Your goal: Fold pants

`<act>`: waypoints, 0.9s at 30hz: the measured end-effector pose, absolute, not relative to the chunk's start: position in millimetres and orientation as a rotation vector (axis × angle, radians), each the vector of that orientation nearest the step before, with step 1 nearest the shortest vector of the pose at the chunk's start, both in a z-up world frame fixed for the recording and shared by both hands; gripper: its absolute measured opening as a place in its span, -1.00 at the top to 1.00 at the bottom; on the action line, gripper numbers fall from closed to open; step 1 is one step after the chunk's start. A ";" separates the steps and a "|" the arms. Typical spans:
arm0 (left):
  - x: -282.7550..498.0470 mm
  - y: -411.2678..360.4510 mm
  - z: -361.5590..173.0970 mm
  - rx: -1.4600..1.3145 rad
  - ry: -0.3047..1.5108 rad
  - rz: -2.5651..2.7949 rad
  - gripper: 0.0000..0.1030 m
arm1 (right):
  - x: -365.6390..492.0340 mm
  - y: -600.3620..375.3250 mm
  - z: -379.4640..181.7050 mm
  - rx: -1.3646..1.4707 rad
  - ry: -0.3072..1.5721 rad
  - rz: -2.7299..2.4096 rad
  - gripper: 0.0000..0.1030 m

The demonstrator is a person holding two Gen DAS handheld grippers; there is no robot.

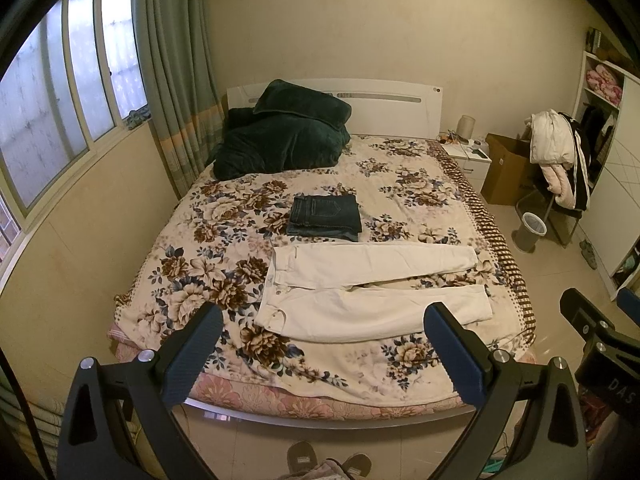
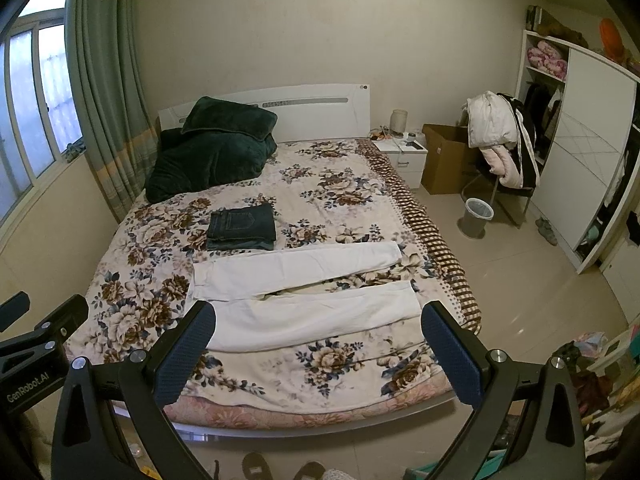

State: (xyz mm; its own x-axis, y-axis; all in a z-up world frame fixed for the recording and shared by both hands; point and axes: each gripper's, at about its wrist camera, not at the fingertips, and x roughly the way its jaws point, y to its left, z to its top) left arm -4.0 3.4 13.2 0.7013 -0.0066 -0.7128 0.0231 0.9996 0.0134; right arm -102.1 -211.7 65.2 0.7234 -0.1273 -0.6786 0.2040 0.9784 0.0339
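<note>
White pants (image 1: 372, 292): spread flat on the floral bedspread (image 1: 224, 216), waistband toward the window side, legs slightly parted.
Folded jeans (image 1: 325, 218): just beyond the white pants, toward the headboard.
Left gripper (image 1: 324, 344): jaws wide apart, empty, short of the pants.
Right gripper (image 2: 320, 340): jaws wide apart, empty, short of the pants.

The bed (image 1: 400, 396) stood against the far wall, covered by a cream floral blanket (image 1: 404, 184). White pants (image 1: 360, 280) lay flat near its foot end, waistband toward the window side, the two legs spread slightly apart. Just beyond them sat folded dark jeans (image 1: 325, 216). A dark green quilt (image 1: 280, 136) was heaped by the white headboard (image 1: 392, 108).
</note>
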 end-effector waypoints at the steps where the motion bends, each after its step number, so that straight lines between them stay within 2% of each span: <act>1: -3.8 3.0 14.1 0.023 0.795 -0.015 -1.00 | -101.9 -211.6 65.5 0.108 0.741 -0.183 -1.00; 16: 8.5 -5.6 1.4 0.004 0.820 0.030 -1.00 | -82.9 -227.6 42.4 0.123 0.783 -0.148 -1.00; 27: 94.6 -22.2 -62.3 0.020 0.906 0.082 -1.00 | 8.4 -264.4 -36.0 0.181 0.893 -0.178 -1.00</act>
State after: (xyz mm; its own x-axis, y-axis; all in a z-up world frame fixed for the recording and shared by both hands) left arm 94.6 -22.2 -62.3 0.6138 0.0794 -0.7855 -0.0624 0.9967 0.0519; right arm 8.4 -264.4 -36.0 0.6141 -0.0786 -0.7853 0.2291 0.9699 0.0821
